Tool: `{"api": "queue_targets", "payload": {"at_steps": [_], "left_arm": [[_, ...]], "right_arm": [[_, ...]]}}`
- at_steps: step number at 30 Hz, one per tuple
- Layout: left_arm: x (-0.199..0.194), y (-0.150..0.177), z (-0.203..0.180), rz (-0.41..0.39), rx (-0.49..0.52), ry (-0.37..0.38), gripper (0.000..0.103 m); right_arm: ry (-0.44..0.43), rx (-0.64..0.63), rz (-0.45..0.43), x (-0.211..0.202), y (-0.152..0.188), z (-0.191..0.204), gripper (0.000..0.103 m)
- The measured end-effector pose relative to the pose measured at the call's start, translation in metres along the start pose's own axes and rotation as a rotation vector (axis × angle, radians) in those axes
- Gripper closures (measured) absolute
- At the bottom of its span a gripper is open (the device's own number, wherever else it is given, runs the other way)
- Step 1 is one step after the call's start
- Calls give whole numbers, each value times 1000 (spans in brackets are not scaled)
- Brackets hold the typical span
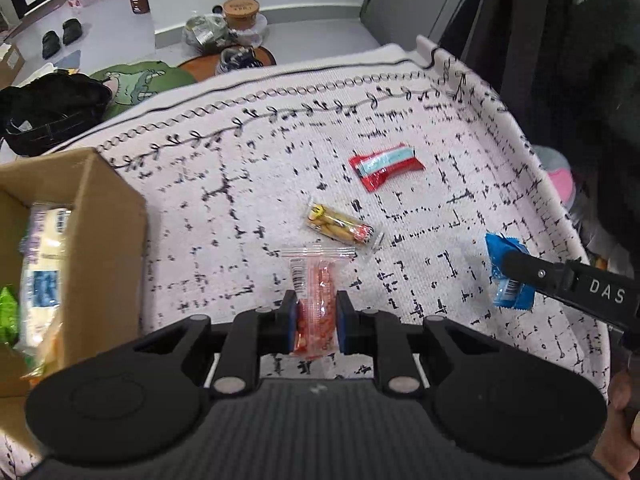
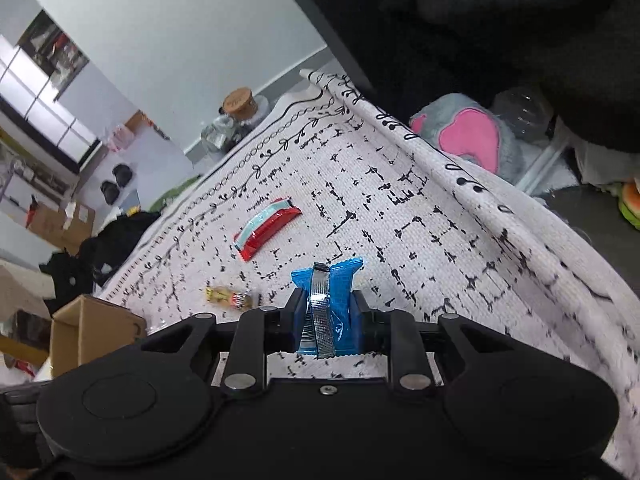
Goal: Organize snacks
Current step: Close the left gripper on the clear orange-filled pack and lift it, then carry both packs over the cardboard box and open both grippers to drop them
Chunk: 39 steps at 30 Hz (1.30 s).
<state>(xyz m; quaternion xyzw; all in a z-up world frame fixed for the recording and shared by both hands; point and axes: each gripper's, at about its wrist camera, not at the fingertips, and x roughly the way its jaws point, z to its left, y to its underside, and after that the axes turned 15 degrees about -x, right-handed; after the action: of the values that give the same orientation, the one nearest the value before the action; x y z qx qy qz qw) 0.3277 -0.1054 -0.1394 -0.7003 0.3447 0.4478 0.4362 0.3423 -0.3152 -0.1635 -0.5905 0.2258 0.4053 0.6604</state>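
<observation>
Cardboard box [image 1: 80,248] at the left already holds several packets. Pinched in the left claw [image 1: 316,316] is a red packet [image 1: 316,300]; in the right claw [image 2: 329,320], a blue packet [image 2: 336,304]. Two snacks are left on the cloth-covered desk [image 1: 240,184]: a red bar [image 1: 384,166] and a biscuit pack [image 1: 340,226].

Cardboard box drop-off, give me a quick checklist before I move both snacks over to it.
1. Left tongs gripping the clear packet of red snacks: ok.
2. Right tongs gripping the blue packet: ok.
3. Cardboard box open: ok.
4. Room left inside the box: cannot tell, packets already inside.
5. Both packets lifted off the cloth: cannot tell.
6. All snacks collected: not ok, the red bar and the yellow biscuit packet lie on the cloth.
</observation>
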Motion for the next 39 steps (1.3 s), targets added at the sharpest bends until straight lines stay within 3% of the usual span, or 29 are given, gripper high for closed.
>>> {"api": "queue_targets", "payload": {"at_steps": [23, 39], "left_arm": [[-82, 18, 66, -97, -70, 76, 85], [-114, 13, 116, -141, -104, 136, 85]], "right_arm": [[24, -4, -129, -62, 45, 76, 80], [29, -38, -157, -70, 51, 141, 80]]}}
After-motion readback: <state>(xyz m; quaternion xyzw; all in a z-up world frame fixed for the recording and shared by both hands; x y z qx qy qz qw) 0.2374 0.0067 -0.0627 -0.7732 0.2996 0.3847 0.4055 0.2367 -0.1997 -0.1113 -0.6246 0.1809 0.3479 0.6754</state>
